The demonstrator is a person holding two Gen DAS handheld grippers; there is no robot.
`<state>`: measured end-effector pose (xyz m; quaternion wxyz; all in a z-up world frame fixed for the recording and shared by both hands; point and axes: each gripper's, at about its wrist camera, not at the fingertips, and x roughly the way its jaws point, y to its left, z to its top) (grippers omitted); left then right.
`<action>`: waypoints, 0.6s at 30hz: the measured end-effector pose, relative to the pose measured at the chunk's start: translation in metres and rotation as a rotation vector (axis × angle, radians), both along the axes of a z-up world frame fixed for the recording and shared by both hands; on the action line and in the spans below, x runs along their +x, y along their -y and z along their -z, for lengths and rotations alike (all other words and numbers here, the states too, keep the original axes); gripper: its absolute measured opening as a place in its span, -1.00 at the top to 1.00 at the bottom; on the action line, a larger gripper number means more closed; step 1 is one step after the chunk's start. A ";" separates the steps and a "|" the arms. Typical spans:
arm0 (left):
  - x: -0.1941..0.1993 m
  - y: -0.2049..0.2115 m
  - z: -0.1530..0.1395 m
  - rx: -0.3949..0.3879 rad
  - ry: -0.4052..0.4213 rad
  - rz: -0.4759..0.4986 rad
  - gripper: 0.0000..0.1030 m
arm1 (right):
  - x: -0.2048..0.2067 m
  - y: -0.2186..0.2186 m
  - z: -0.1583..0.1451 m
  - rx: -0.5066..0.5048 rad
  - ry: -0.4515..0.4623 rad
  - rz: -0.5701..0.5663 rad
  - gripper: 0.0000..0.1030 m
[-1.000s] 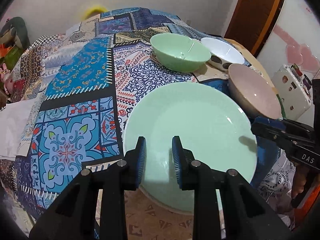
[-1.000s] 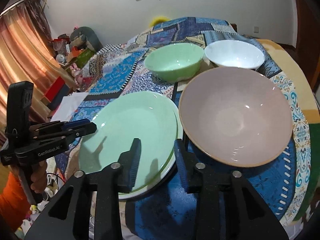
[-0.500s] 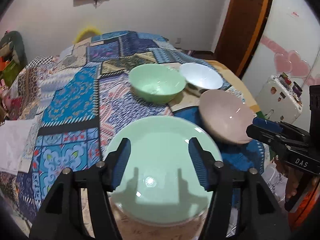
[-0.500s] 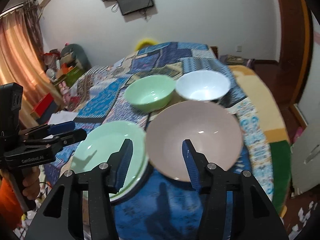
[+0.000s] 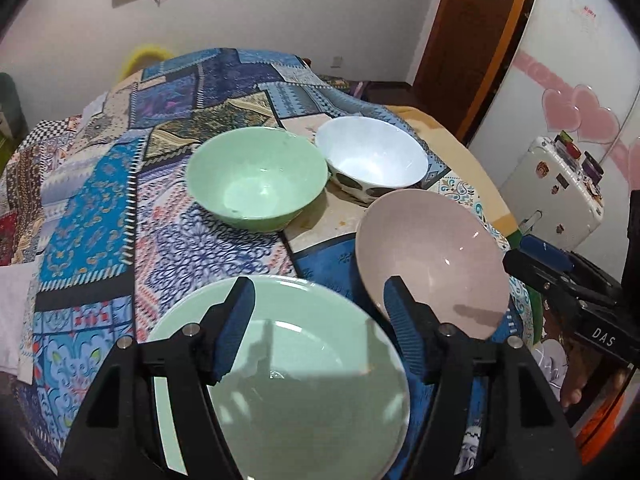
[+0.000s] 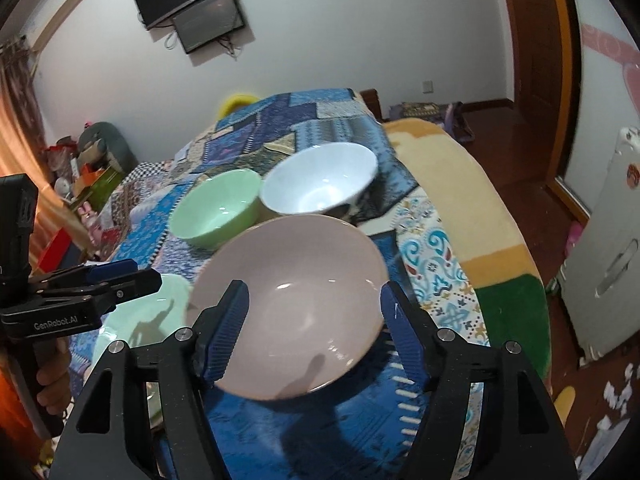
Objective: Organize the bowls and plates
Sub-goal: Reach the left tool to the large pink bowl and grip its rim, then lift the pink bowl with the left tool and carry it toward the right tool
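Left gripper point(image 5: 318, 316): jaws spread wide, gripping nothing, poised above the green plate point(image 5: 304, 392). A second ago they stood close together low over that plate; they have since opened and drawn up and back. Right gripper point(image 6: 314, 320): jaws likewise spread and empty, framing the pink bowl point(image 6: 292, 304) from above; earlier they were narrow and down by the plate's rim.

Judgement: both tools have let go and pulled clear, so one placement looks finished and the next pick, probably the pink bowl, is not yet begun.

The surface is a bed under a patchwork quilt point(image 5: 92, 200), so I keep that name. Green plate lies at the near edge; a second rim shows under its left side, perhaps another plate, cannot confirm. Pink bowl sits just right of it, tilted.

Count: one green plate for certain; three bowls: pink, green bowl point(image 5: 256, 178), white bowl point(image 5: 372, 158). The last two sit side by side toward mid-bed, nearly touching.
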<state>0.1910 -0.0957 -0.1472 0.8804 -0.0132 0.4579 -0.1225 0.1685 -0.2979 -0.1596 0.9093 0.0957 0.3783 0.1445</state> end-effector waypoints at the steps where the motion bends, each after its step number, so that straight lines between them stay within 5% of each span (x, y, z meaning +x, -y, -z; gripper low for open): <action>1: 0.004 0.002 0.002 -0.001 -0.008 0.003 -0.29 | 0.000 0.001 0.001 -0.004 -0.003 0.004 -0.26; 15: 0.050 0.036 0.042 0.009 -0.098 0.059 -0.29 | 0.011 0.022 0.036 0.042 -0.083 0.049 -0.26; 18: 0.054 0.043 0.049 0.013 -0.109 0.081 -0.06 | 0.009 0.024 0.036 0.051 -0.081 0.054 -0.21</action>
